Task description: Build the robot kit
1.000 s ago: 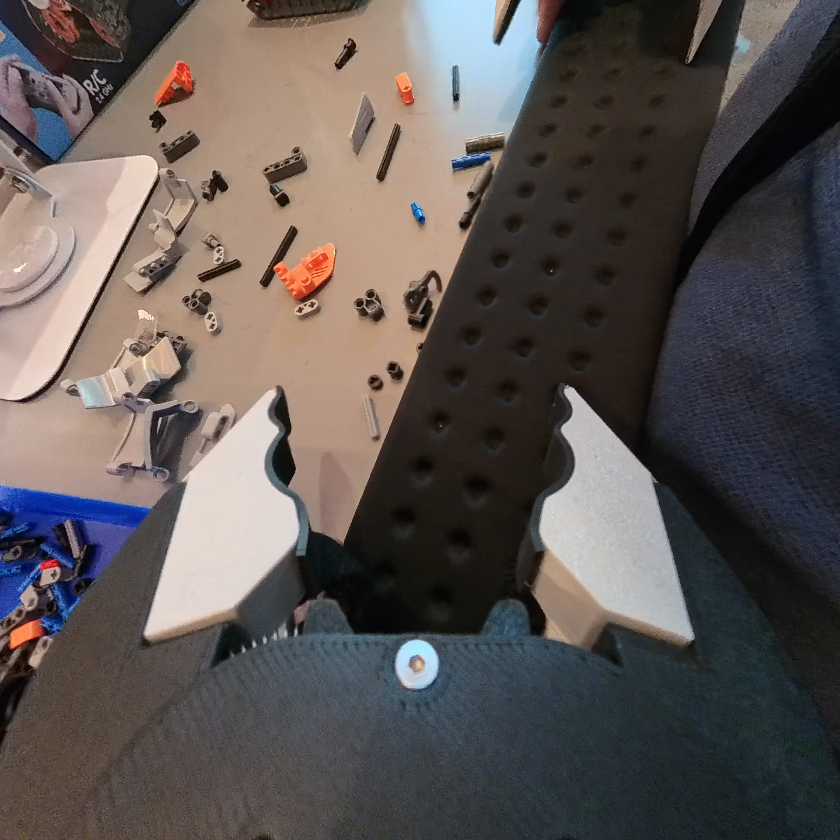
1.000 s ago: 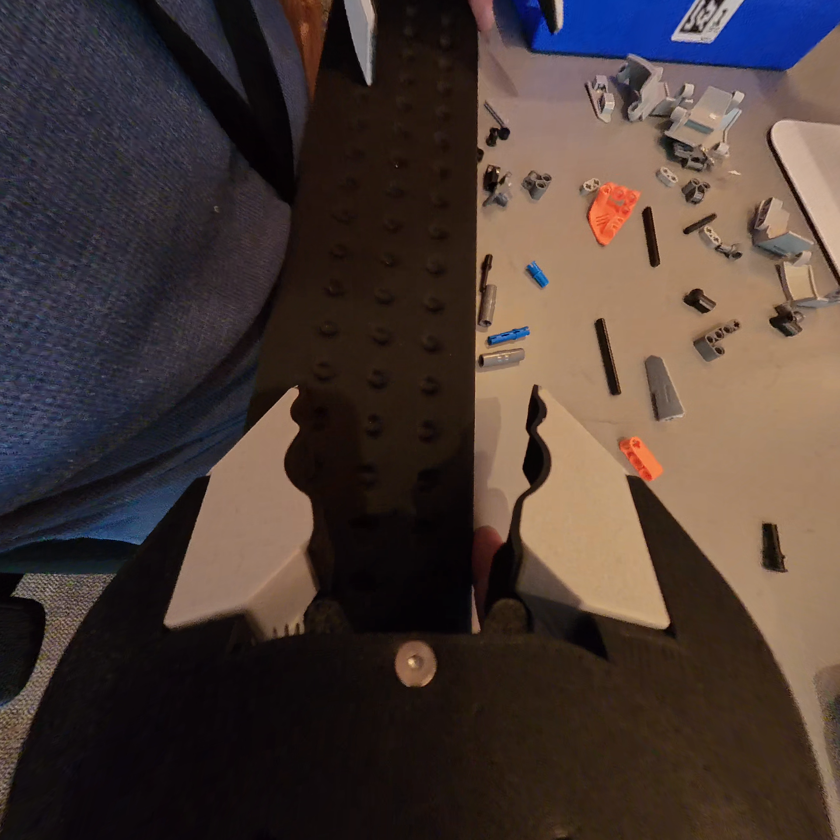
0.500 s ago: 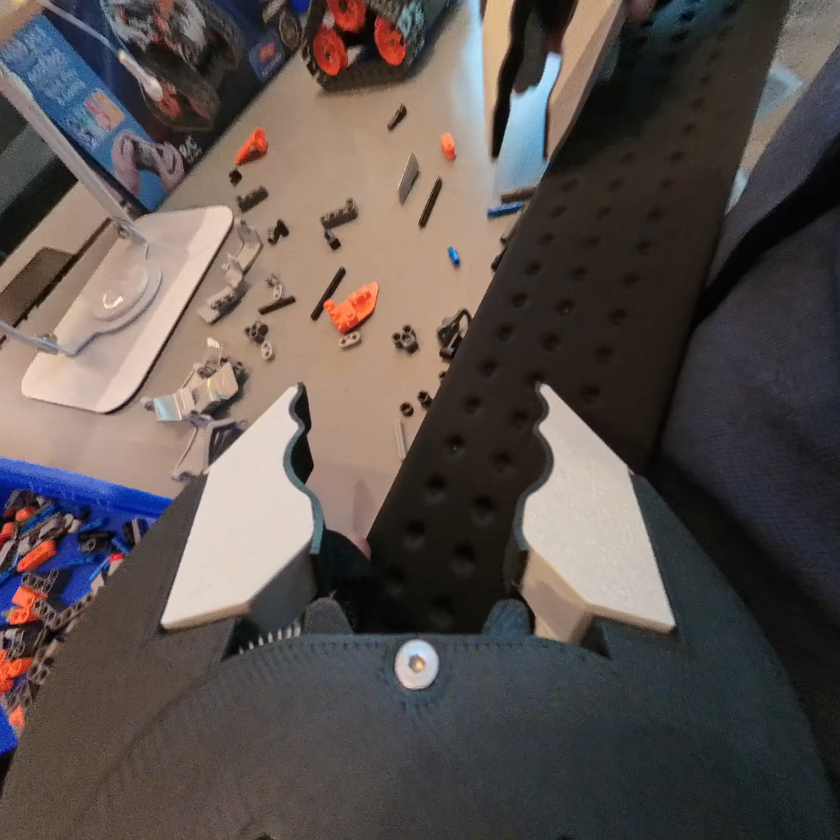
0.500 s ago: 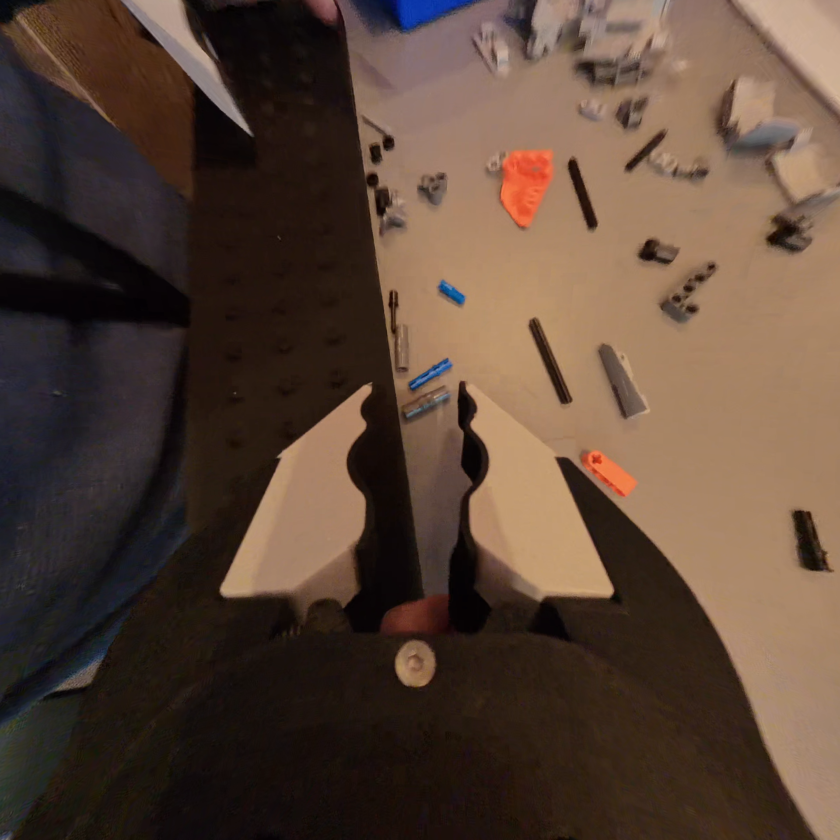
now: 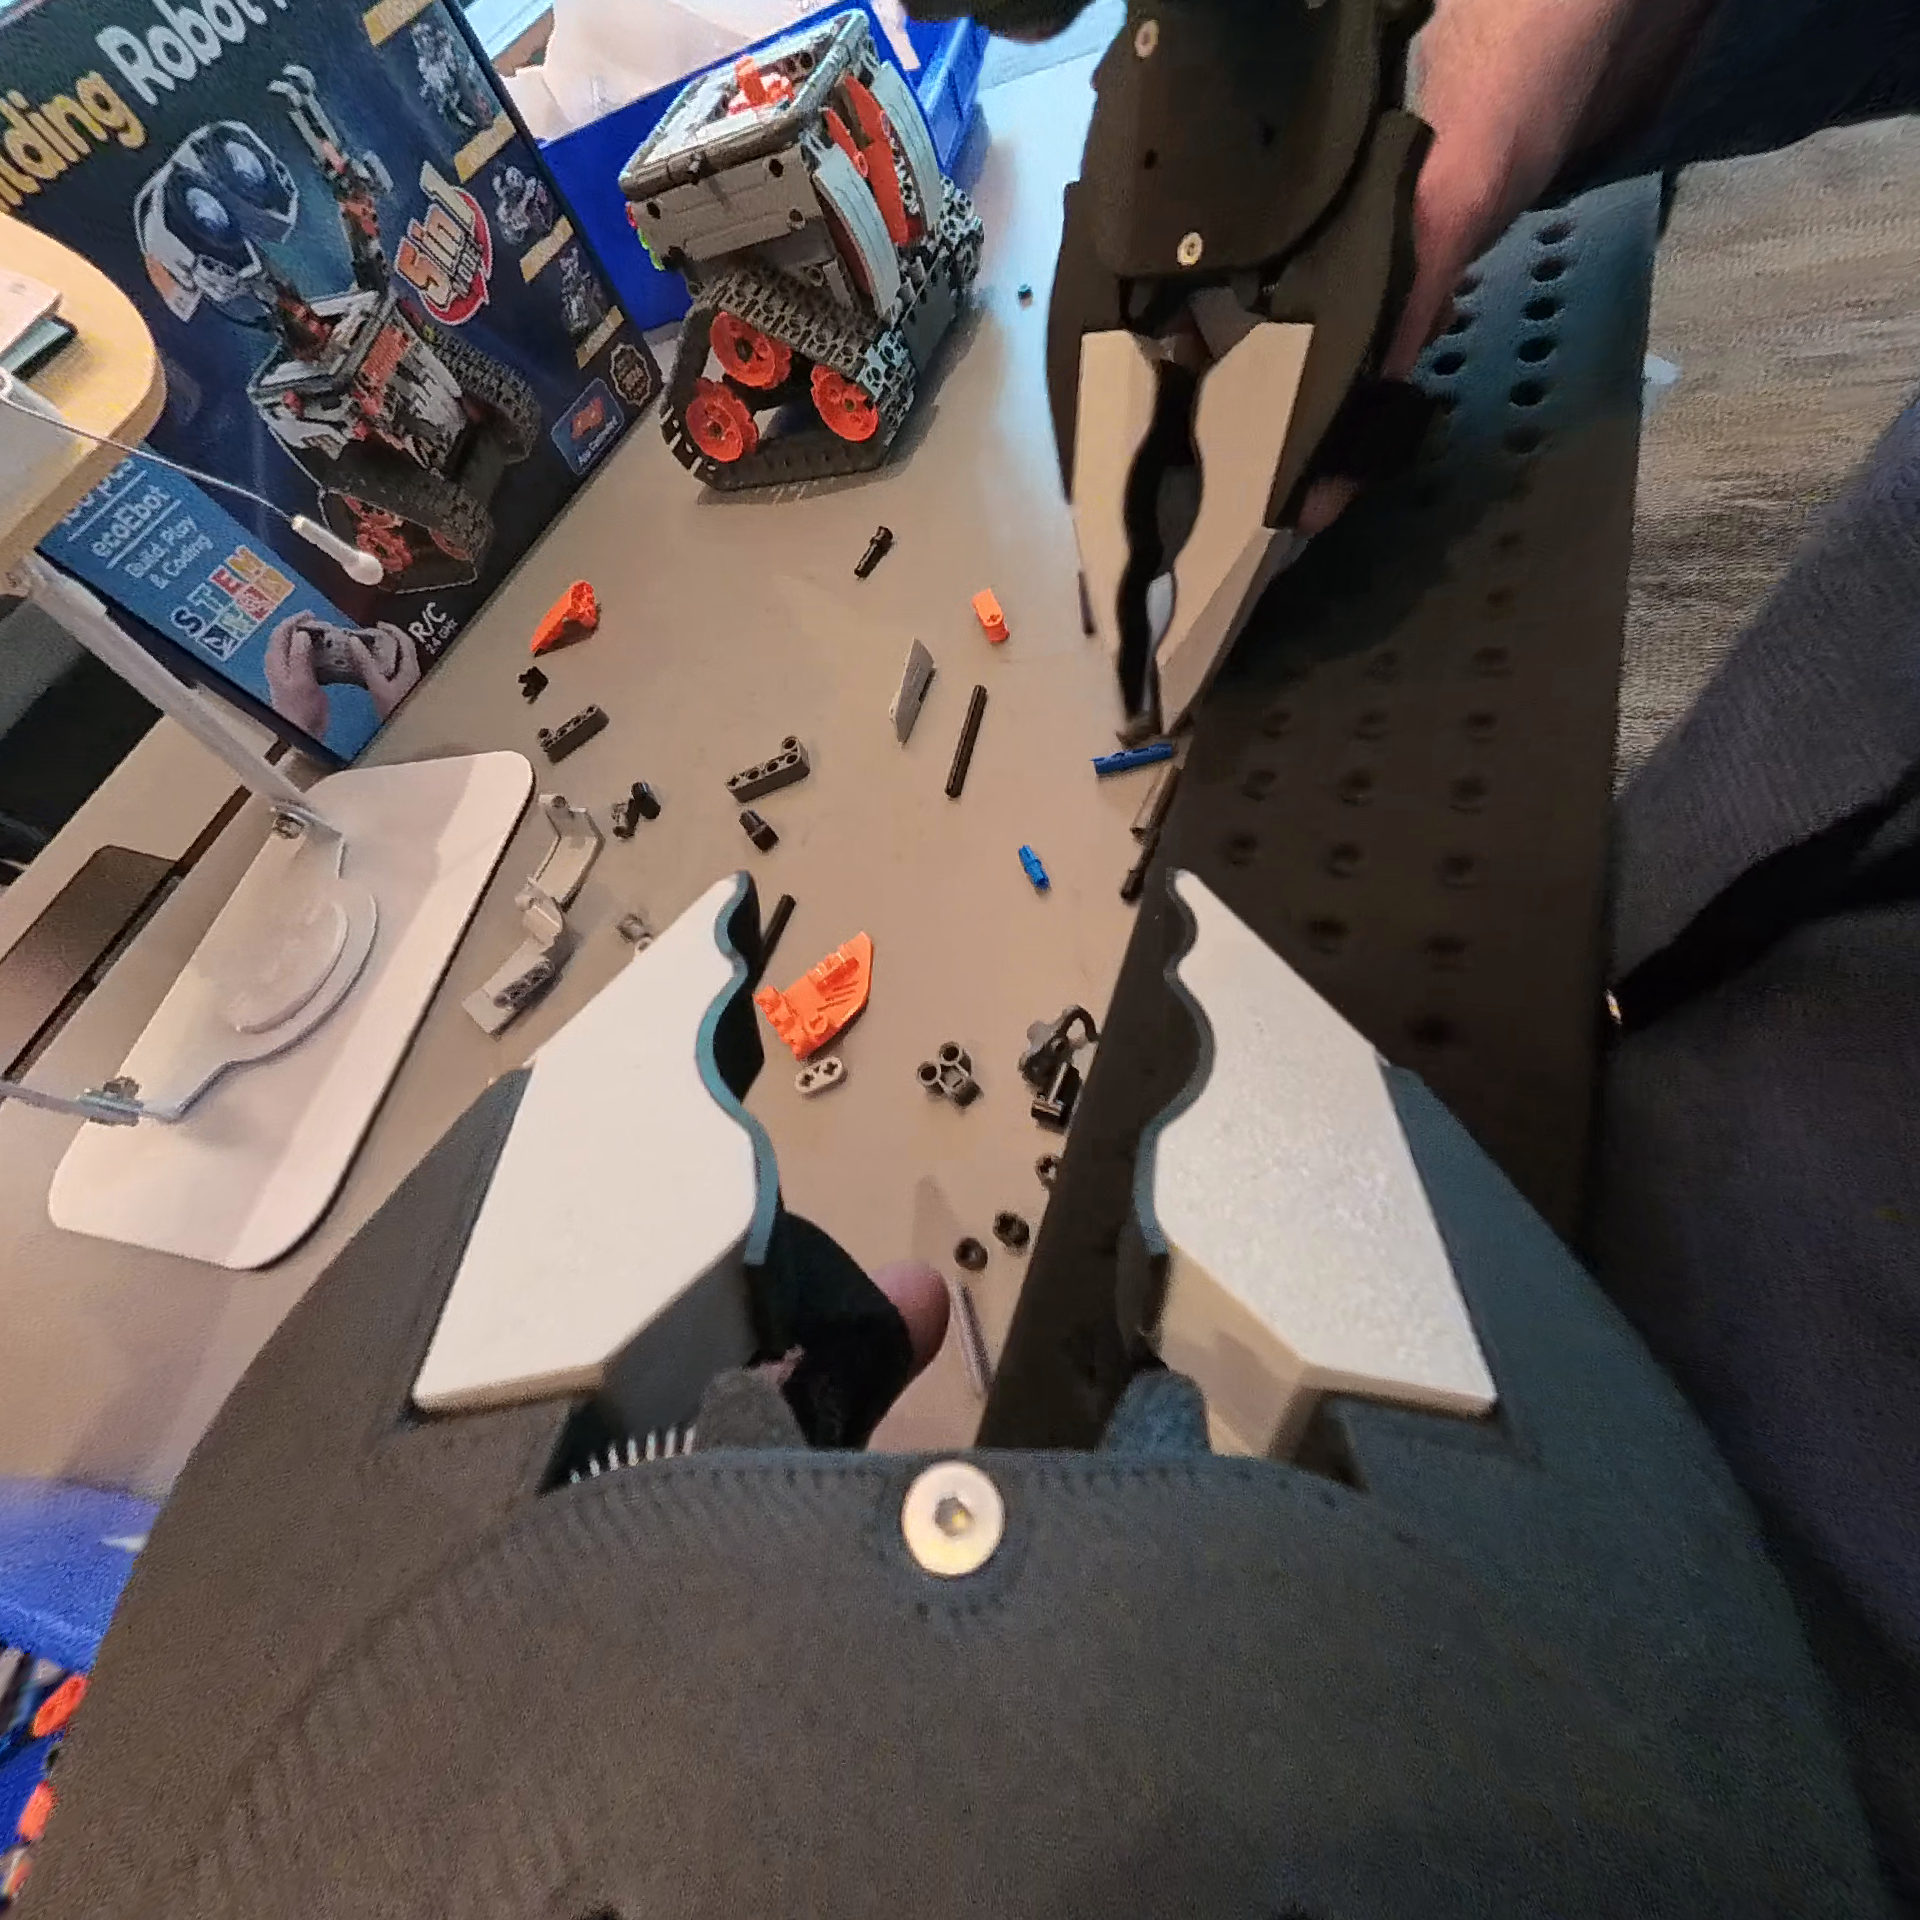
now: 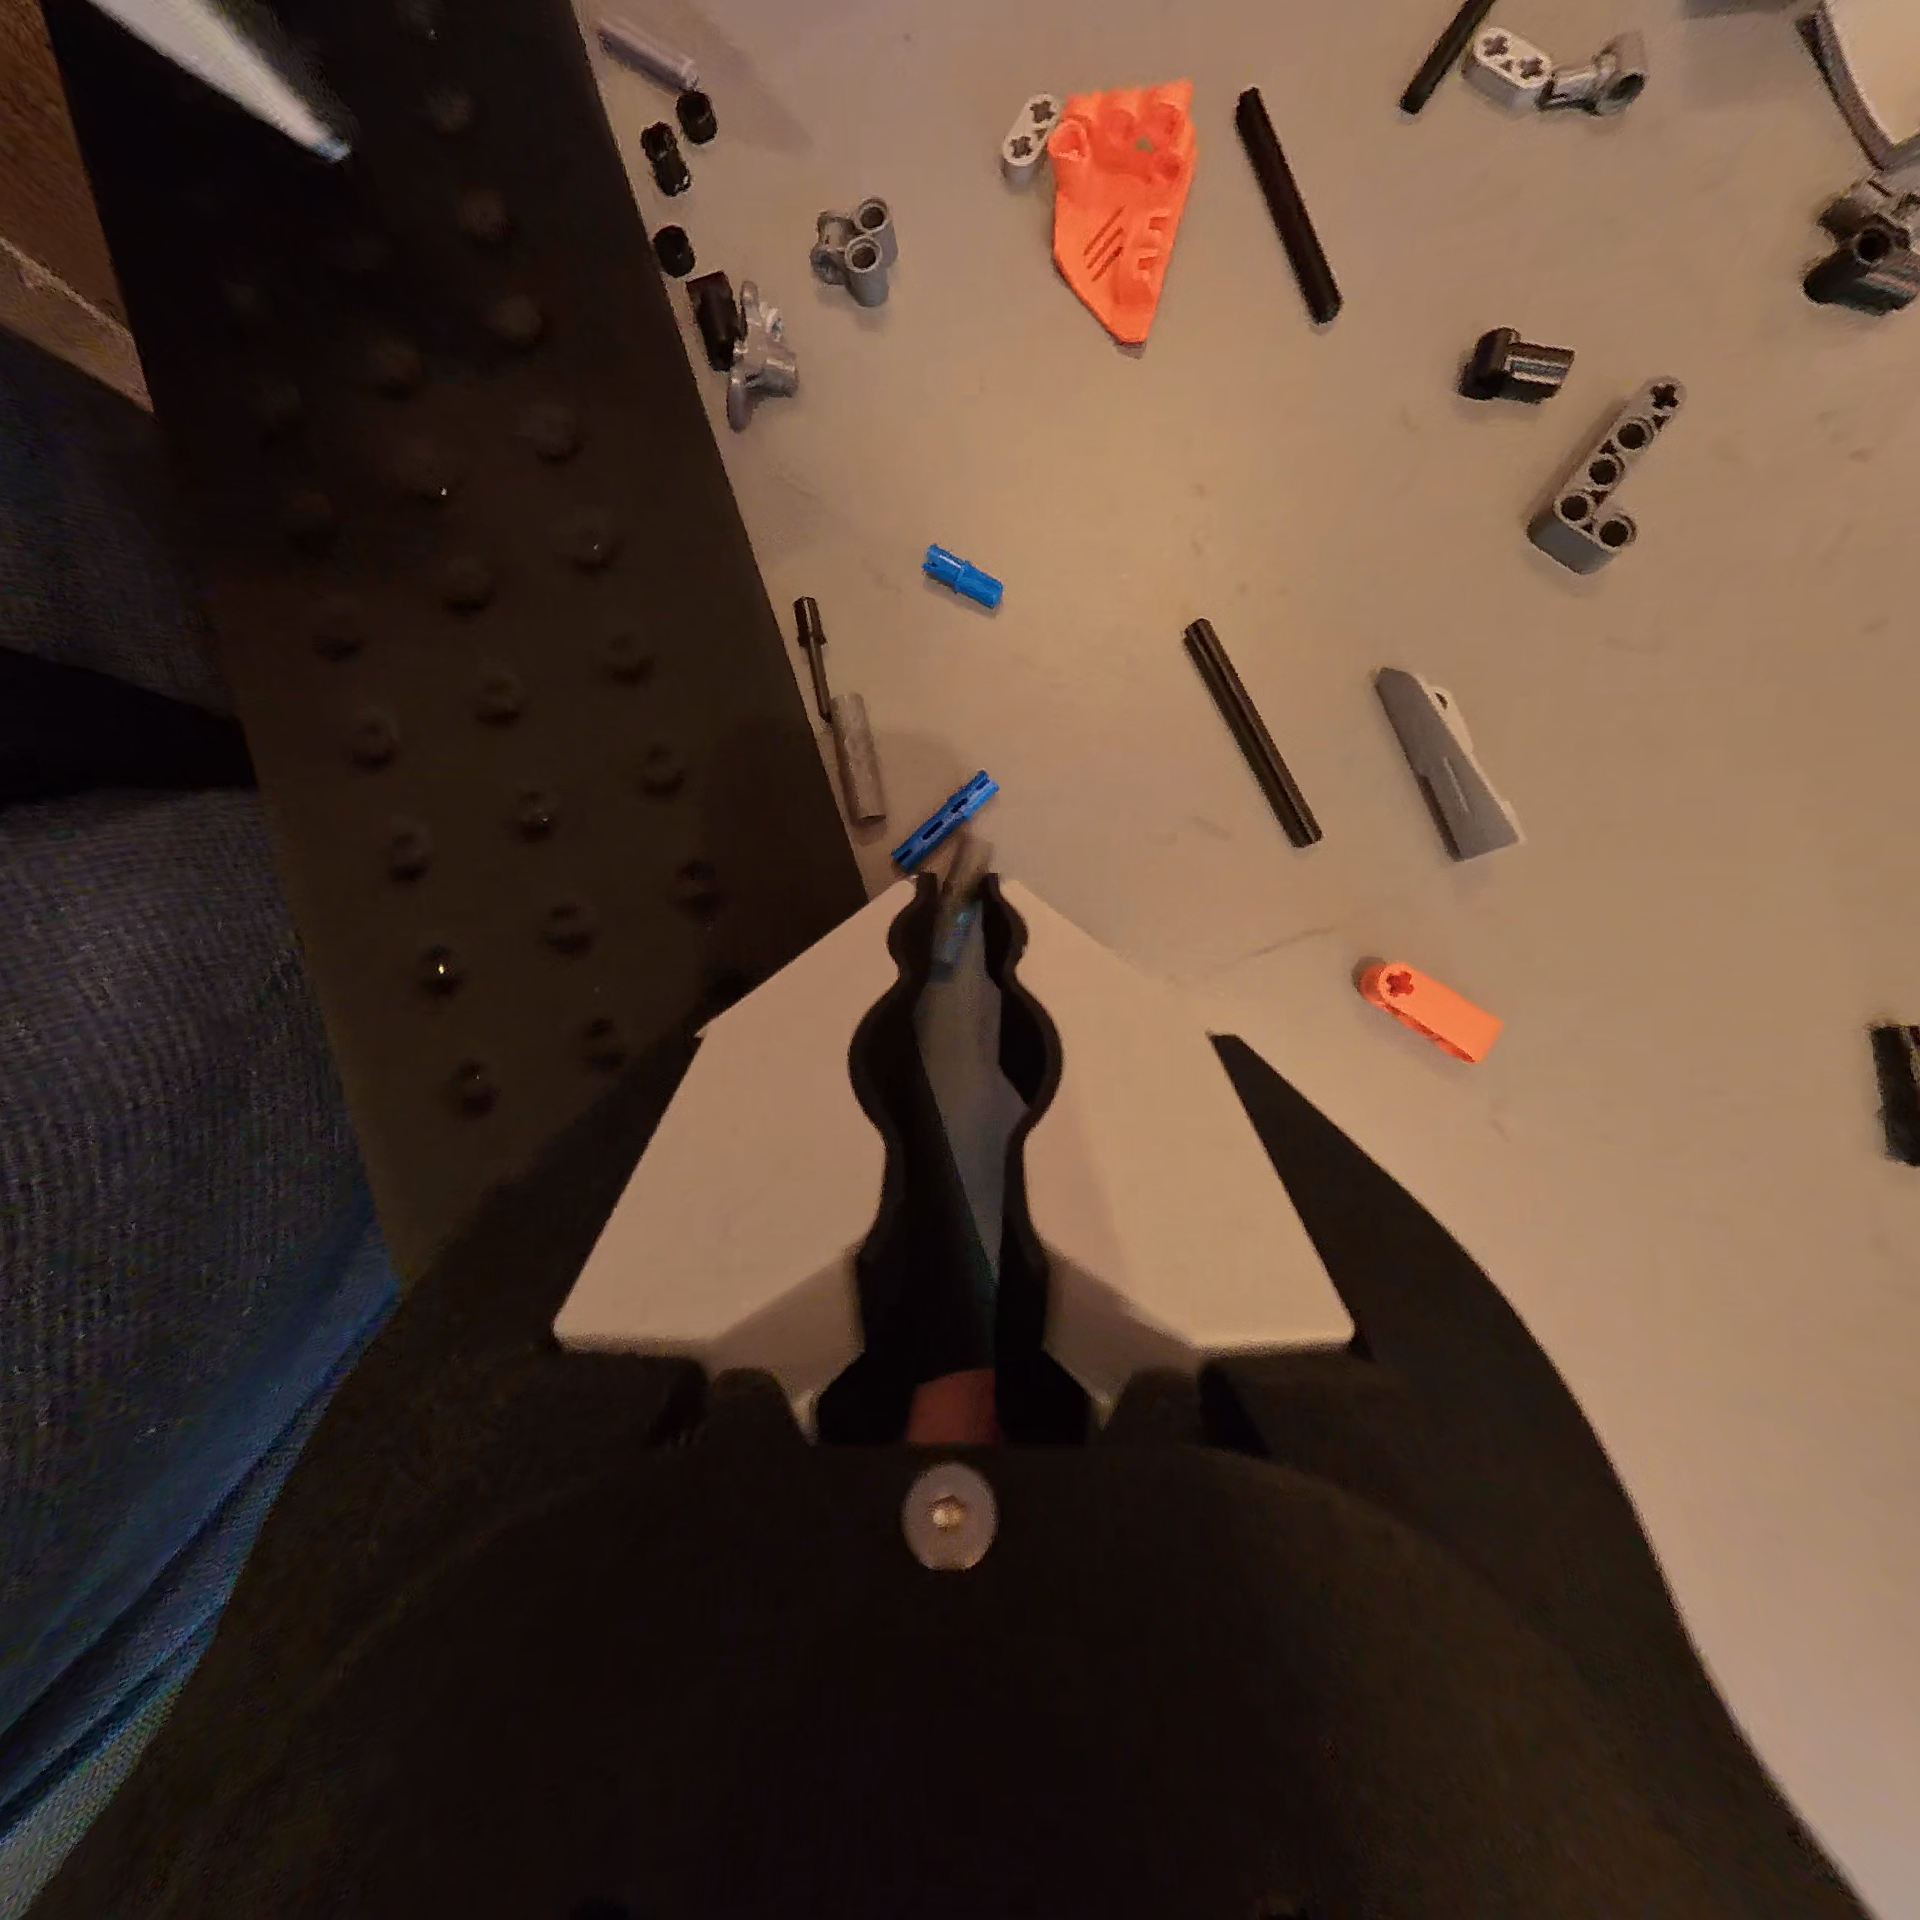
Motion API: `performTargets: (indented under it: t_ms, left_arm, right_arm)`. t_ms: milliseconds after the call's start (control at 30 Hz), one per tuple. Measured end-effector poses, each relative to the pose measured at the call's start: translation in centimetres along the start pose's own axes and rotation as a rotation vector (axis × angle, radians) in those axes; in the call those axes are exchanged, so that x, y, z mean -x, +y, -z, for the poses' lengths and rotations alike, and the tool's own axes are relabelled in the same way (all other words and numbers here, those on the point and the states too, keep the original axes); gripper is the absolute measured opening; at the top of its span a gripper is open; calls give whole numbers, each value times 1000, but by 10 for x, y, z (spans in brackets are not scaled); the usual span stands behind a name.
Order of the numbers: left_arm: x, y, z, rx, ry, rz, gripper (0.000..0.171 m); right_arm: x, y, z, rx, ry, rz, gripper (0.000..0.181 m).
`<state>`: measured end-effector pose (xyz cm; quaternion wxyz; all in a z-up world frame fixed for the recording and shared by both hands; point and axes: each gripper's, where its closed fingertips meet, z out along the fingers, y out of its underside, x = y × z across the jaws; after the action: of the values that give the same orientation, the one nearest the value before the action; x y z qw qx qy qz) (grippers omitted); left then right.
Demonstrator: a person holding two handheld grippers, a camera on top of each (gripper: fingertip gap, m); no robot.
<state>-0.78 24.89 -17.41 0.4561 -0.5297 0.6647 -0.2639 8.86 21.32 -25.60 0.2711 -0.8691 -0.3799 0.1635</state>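
Note:
My right gripper (image 6: 956,883) is shut on a small grey pin (image 6: 961,899) at its fingertips, low over the grey table (image 6: 1143,499). A blue pin (image 6: 945,821) and a grey sleeve (image 6: 860,758) lie just beyond the tips. The same gripper shows far off in the left wrist view (image 5: 1143,712), tips down by the blue pin (image 5: 1132,758). My left gripper (image 5: 958,894) is open and empty, held above the table. Its right finger (image 5: 1299,1195) overlaps a long black perforated strip (image 5: 1403,727), which also shows in the right wrist view (image 6: 468,520).
Loose black, grey and orange building pieces are scattered on the table, among them an orange panel (image 5: 816,1003) (image 6: 1122,208). A tracked robot model (image 5: 800,270), a printed box (image 5: 291,343) and a white stand base (image 5: 312,987) stand at the left. A person in blue cloth (image 5: 1766,1143) sits along the right. Some 15 centimeters of space lies between my two pairs of fingers. To reach the tracked robot model (image 5: 800,270) in a straight line is about 25 centimeters for my right fingers, about 35 centimeters for my left.
My right gripper went from wide open astride the black strip to shut, moving right onto the table and closing on the grey pin. My left gripper tilted up and stayed open.

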Motion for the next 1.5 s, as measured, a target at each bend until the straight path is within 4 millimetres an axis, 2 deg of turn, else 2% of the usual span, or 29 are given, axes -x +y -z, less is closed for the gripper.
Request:
performTargets:
  t_ms: [100,267,300,467,567,600,700,800,900,1033,1133,1200,1367,1500]
  left_arm:
    - [3,-5,-8,6,3,-12,74]
    - [9,-11,-17,26,-2,-52,74]
    - [9,-11,-18,27,3,-53,74]
    - [4,-10,-24,37,12,-52,74]
    - [3,-6,-26,55,12,-42,74]
    - [5,-4,-26,62,4,-44,74]
    - [7,2,-25,83,-4,-31,72]
    - [5,6,-24,97,5,-24,64]
    - [1,7,-27,102,27,-30,54]
    - [0,-4,-38,91,59,-69,41]
    - [-4,-24,-55,67,105,-90,33]
    - [-10,-34,-73,67,143,-104,31]
    - [-30,-44,-125,119,241,-121,27]
    - [-36,-38,-161,182,263,-91,25]
  right_arm:
    - [-1,1,0,12,20,58,4]
    - [-23,5,6,30,119,166,5]
    - [-26,5,7,26,131,175,11]
    - [-21,-1,16,-45,83,83,23]
    - [-33,5,12,-1,151,68,22]
    - [-36,7,11,4,170,73,17]
    - [-31,5,7,-15,123,72,4]
    - [-33,5,8,-24,128,97,4]
    - [-39,5,18,-67,125,95,3]
    - [-56,13,48,-105,164,119,4]
    - [-72,26,70,-117,202,120,4]
    - [-77,36,76,-99,209,125,4]
    - [-76,46,75,-87,196,164,4]
    - [-71,47,68,-107,159,176,4]
